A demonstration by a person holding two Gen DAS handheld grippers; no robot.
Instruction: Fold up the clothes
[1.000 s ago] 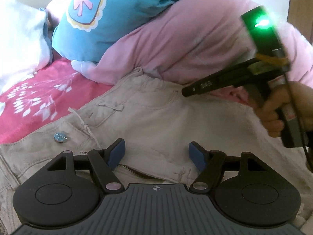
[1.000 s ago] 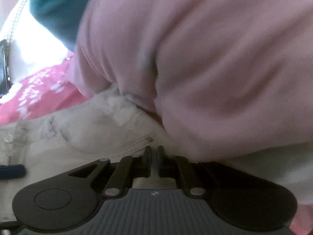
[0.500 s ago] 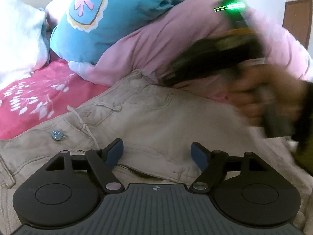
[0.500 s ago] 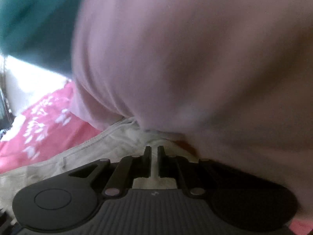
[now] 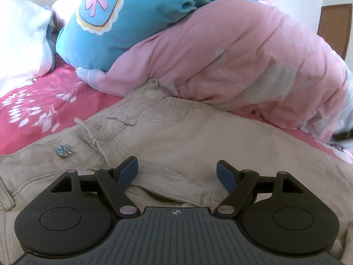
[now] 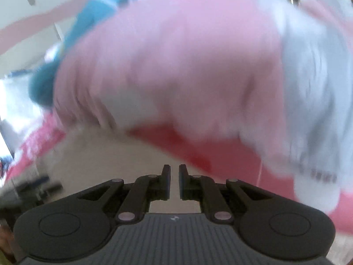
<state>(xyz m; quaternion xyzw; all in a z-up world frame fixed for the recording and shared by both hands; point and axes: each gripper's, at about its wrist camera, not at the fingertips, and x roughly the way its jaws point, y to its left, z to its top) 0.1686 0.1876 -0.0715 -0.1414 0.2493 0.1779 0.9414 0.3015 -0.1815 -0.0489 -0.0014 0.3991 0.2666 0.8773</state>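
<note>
Beige trousers (image 5: 176,137) lie spread on a pink flowered bed sheet (image 5: 39,101), waistband towards the left, with a blue metal button (image 5: 62,150) and a half-open zip. My left gripper (image 5: 177,165) hovers low over the zip area, open wide with nothing between its blue pads. The right wrist view is blurred by motion. There my right gripper (image 6: 174,172) is shut with only a thin slit and holds nothing. Pale trouser cloth (image 6: 110,154) lies beneath and left of it. The right gripper does not show in the left wrist view.
A bulky pink duvet (image 5: 231,55) presses against the far edge of the trousers, with a blue printed garment (image 5: 132,17) on top. A white pillow (image 5: 19,35) sits far left and a brown door (image 5: 333,26) far right. The duvet (image 6: 176,66) fills the right wrist view.
The hand with my right gripper has swung out of the left wrist view to the right. The right camera swept right along the duvet. My left gripper has hardly moved.
</note>
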